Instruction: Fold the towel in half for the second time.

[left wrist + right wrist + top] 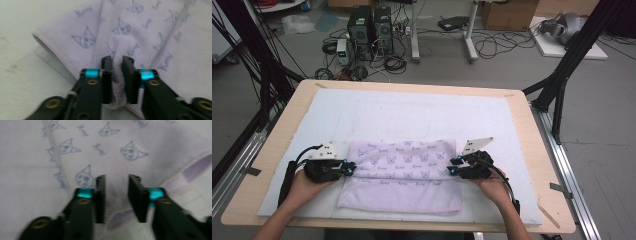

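Left forearm: enters from the bottom edge, angled up and inward. Left hand (pixel 304 186): wrapped round the rear of the left gripper (pixel 350 169), which lies low and level, pointing right; jaws nearly together, pinching cloth. Right hand (pixel 492 187): mirrored pose, grasping the right gripper (pixel 452 169), pointing left; jaws a narrow gap apart, fabric lying between them.
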